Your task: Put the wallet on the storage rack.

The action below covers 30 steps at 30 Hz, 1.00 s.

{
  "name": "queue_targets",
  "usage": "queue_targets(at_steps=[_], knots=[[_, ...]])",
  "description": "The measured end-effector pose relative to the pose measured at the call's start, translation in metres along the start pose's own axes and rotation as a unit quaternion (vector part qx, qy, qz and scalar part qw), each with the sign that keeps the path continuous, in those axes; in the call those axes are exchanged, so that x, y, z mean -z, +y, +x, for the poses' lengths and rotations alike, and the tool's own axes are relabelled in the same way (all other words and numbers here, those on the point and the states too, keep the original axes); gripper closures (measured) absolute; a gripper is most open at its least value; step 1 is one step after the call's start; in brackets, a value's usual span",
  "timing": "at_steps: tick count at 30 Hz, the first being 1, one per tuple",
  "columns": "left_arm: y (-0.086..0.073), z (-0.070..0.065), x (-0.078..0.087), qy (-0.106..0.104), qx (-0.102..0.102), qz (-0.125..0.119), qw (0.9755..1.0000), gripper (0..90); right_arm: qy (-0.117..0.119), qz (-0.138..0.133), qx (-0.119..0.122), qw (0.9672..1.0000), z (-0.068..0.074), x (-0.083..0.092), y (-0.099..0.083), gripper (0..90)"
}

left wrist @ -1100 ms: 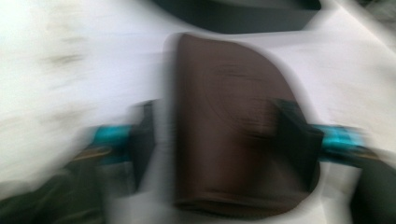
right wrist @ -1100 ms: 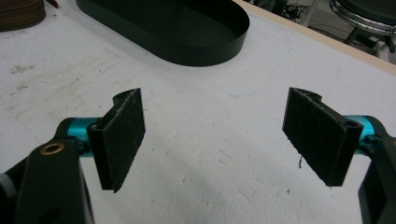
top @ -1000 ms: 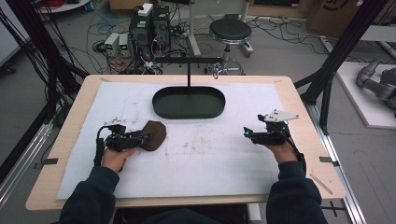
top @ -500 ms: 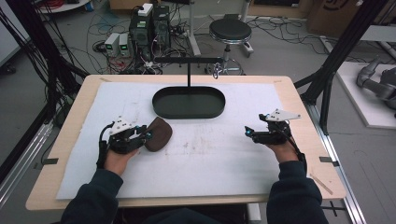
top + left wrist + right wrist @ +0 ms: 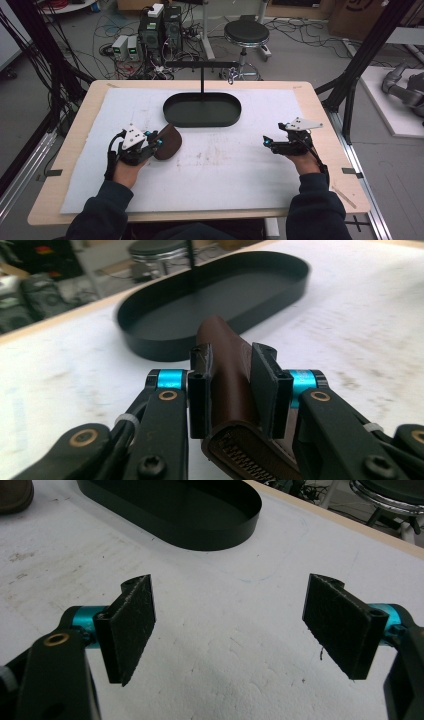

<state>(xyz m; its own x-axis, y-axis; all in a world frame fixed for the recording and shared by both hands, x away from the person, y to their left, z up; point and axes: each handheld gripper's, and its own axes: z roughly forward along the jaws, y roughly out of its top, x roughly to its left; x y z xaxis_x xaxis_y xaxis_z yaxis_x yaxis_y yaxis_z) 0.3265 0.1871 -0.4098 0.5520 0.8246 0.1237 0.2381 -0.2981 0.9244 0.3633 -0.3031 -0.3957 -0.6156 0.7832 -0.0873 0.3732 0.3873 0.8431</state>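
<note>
Closing finished on my left fingers (image 5: 263, 385): over the last second the pads came in from spread and now pinch the brown leather zip case (image 5: 227, 385) from both sides, zipper edge toward the camera. Since the earlier high-view frame the case has also come up off the white foam mat (image 5: 225, 165) — it was lying flat, now it stands tilted on its edge in the left gripper (image 5: 150, 142), and the hand has drifted a bit toward the tray.

Right fingers (image 5: 132, 625) are spread wide with nothing between them, hovering over bare mat; right gripper (image 5: 272, 144) hasn't budged versus the earlier frames.

Outward from the grip: case sits at the left-centre of the mat, near but clearly short of the black oval metal tray (image 5: 202, 111), which is empty. Tray's thin black stand post (image 5: 202, 82) rises at its far rim, so I'd approach from the near side.

My read: grasp is done, carry to the tray is the step in hand. Grip is on the case's narrow rolled spine, so it may pivot between the pads; I'd keep the move slow. Wooden tabletop (image 5: 320, 100) edge is well apart from all this.
</note>
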Motion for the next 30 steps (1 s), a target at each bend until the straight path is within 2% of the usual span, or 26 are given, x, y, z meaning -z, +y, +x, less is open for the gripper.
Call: queue_targets(at_steps=[2,4,6,7,10,13,16,19,20,23,26,30], knots=[[0.002,-0.001,0.003,0.025,-0.028,-0.007,0.9993,71.8,0.000,0.001,-0.001,1.0000,0.000,0.000,0.000,21.5],[0.003,-0.003,0.004,0.036,-0.052,-0.008,0.9980,72.4,-0.002,-0.002,0.003,1.0000,0.000,0.000,0.000,21.5],[0.002,-0.006,0.001,0.027,-0.060,0.003,0.9979,72.4,-0.001,-0.001,0.003,1.0000,0.001,0.000,0.000,21.5],[0.001,-0.008,0.001,0.028,-0.066,0.000,0.9974,72.3,-0.001,0.000,0.003,1.0000,0.001,-0.001,0.000,21.5],[0.002,-0.008,0.003,0.005,-0.063,-0.005,0.9980,71.3,0.000,0.000,0.005,1.0000,0.001,-0.001,0.001,21.5],[0.002,-0.009,0.005,-0.029,-0.043,-0.017,0.9985,69.6,-0.001,0.001,0.006,1.0000,0.001,-0.001,0.001,21.5],[0.002,-0.010,0.006,-0.067,-0.024,-0.023,0.9972,68.1,-0.002,0.002,0.004,1.0000,0.001,-0.001,0.001,21.5],[0.001,-0.008,0.006,-0.080,-0.006,-0.026,0.9965,67.3,-0.002,0.001,0.004,1.0000,0.001,0.000,0.000,21.5],[0.001,-0.007,0.007,-0.085,0.007,-0.027,0.9960,67.2,-0.002,0.001,0.004,1.0000,0.001,0.000,0.000,21.5],[-0.001,-0.002,0.007,-0.109,0.039,-0.031,0.9929,66.3,-0.001,0.001,0.005,1.0000,0.001,0.000,0.001,21.5],[-0.003,0.001,0.007,-0.131,0.065,-0.036,0.9887,64.3,-0.001,0.001,0.004,1.0000,0.001,0.000,0.001,21.5],[-0.004,0.005,0.007,-0.135,0.086,-0.043,0.9862,60.9,-0.001,0.000,0.004,1.0000,0.001,0.000,0.001,21.5]])
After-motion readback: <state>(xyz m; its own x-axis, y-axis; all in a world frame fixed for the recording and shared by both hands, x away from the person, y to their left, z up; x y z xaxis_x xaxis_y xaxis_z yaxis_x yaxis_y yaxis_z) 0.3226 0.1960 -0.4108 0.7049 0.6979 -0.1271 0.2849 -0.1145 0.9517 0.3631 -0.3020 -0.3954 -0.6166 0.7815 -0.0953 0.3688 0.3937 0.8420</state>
